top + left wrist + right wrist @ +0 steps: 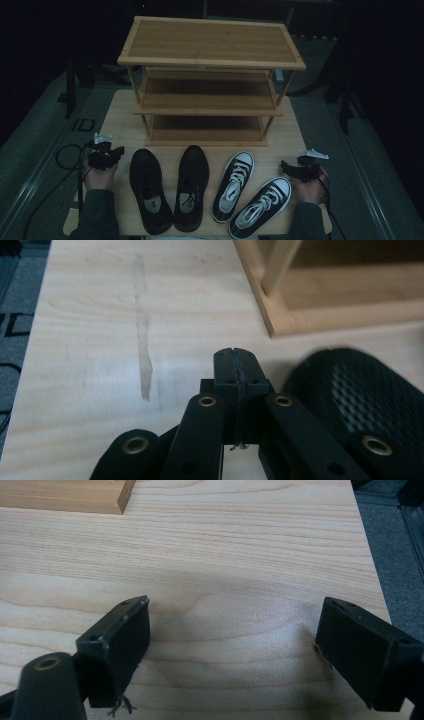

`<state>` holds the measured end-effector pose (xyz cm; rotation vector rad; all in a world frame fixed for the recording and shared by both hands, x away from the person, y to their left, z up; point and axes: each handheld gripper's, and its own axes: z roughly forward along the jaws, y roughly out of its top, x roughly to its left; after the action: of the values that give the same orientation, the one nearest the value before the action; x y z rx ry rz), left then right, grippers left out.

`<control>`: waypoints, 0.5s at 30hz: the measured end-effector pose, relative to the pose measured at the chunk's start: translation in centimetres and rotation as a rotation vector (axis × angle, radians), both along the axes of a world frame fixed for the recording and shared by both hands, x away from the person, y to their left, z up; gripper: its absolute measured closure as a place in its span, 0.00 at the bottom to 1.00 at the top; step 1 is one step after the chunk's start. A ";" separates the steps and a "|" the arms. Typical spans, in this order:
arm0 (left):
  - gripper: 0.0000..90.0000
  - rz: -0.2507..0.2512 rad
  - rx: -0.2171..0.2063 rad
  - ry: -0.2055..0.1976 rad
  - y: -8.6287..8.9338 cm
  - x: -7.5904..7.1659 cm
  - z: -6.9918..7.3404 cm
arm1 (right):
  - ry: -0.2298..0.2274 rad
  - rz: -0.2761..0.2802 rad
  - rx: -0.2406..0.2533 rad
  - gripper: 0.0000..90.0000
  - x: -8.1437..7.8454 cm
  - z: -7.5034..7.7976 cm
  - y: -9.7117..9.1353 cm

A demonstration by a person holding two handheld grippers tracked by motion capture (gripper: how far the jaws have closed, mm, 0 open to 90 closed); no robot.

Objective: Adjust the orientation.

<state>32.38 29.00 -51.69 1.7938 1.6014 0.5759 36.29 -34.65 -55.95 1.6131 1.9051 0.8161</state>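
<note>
**Grippers flank four shoes before rack**

Left gripper [235, 362], jaws pressed together on nothing, hovers lower left beside a black shoe [350, 390], partly cut off. Right gripper [232, 645], jaws spread wide, lower right near the sneakers [252, 195]. No lettering is legible.

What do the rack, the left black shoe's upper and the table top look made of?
Rack: light wood, maybe bamboo, satin finish; fine parallel grain on the shelves. Left black shoe: looks like knit mesh, matte; diamond weave shows in the left gripper view. Table top: pale wood or wood-look laminate, smooth; wavy grain lines.
</note>
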 end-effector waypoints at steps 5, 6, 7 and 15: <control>1.00 -0.022 0.013 -0.007 -0.1 -1.2 0.2 | 0.000 0.000 0.000 0.16 0.0 0.0 0.0; 1.00 -0.027 0.016 -0.007 -0.2 -1.6 0.2 | 0.000 0.000 0.000 0.16 0.0 0.0 0.0; 1.00 -0.030 0.015 -0.007 -0.3 -1.7 0.2 | 0.000 0.000 0.000 0.16 0.0 0.0 0.0; 1.00 -0.056 0.015 -0.004 -1.1 -2.3 0.1 | 0.000 0.000 0.000 0.16 0.0 0.0 0.0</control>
<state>30.04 27.88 -51.57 1.8414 1.5430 0.5662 36.28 -34.64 -55.95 1.6136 1.9049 0.8161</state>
